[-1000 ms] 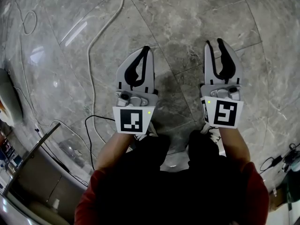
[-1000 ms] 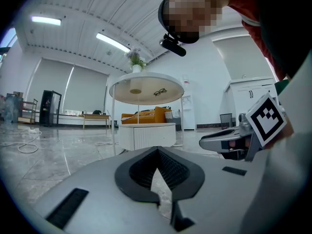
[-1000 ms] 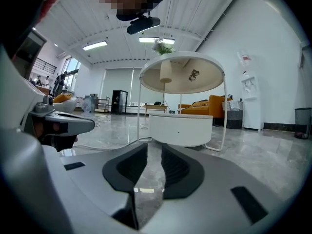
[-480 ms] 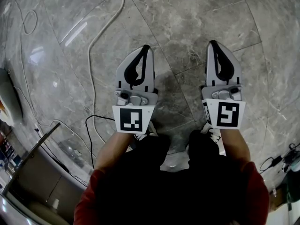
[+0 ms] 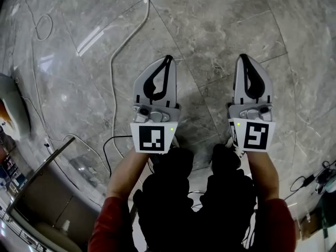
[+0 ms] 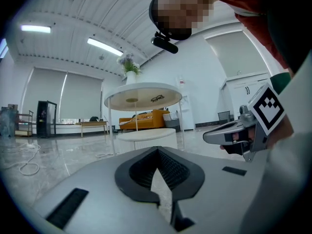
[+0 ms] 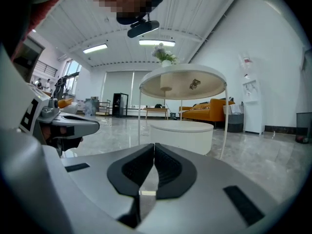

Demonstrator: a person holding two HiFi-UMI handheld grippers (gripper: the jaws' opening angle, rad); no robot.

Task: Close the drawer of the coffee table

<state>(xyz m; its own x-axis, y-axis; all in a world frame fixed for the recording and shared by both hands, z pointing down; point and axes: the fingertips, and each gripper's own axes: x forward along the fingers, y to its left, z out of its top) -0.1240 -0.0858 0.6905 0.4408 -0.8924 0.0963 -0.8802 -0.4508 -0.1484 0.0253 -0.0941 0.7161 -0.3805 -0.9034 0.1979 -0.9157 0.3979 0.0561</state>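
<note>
The coffee table is a white round two-tier piece standing some way ahead on the marble floor. Its low drum (image 6: 146,139) (image 7: 181,131) sits under a raised round top (image 6: 143,96) (image 7: 183,84); no drawer front can be made out from here. My left gripper (image 5: 168,59) (image 6: 157,149) is shut with nothing between its jaws. My right gripper (image 5: 243,56) (image 7: 153,145) is shut too and holds nothing. Both are held side by side in the air, pointing roughly level toward the table and well short of it.
A white cable (image 5: 113,62) and a black cable (image 5: 107,143) trail over the floor at my left. A grey seat (image 5: 9,109) and a glass-edged stand (image 5: 47,164) are at the lower left. An orange sofa (image 6: 146,118) (image 7: 214,108) stands behind the table.
The right gripper's jaws, apart a second ago, have closed. Both grippers have risen together. The left jaws stayed shut.
</note>
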